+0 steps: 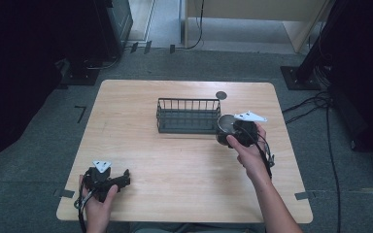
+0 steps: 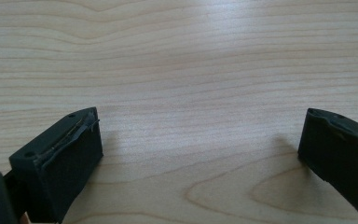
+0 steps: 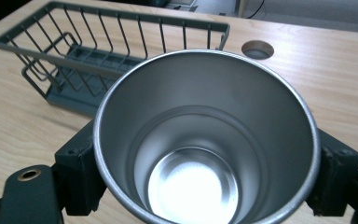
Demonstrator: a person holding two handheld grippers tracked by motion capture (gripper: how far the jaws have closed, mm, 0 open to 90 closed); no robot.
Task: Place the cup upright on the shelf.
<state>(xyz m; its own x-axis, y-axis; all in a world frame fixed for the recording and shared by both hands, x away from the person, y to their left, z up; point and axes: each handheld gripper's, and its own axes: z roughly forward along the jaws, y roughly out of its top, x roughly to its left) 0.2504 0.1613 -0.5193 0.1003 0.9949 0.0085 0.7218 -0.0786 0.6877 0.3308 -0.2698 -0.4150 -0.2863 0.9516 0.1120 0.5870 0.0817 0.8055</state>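
**Steel cup clamped beside the wire basket**

Cup (image 3: 205,140) of bare metal sits upright and empty between the jaws of the right hand-held gripper (image 3: 205,186), which press on its outer wall from both sides just under the rim. In the high view the cup (image 1: 225,127) stands just beside the right end of the dark wire basket (image 1: 188,115), near the basket's front corner, with the right hand-held gripper (image 1: 238,132) and the person's right hand (image 1: 248,150) on the side away from the basket. Whether the cup's base rests on the tabletop (image 1: 184,170) or hangs slightly above it cannot be told. A small round hole (image 1: 221,95) in the tabletop lies just behind the basket's right end.

The left hand-held gripper (image 1: 121,178) is well apart from the basket, toward the near left corner, held in the left hand (image 1: 97,204). Its jaws stand wide apart over bare wood, with nothing between them (image 2: 200,149).
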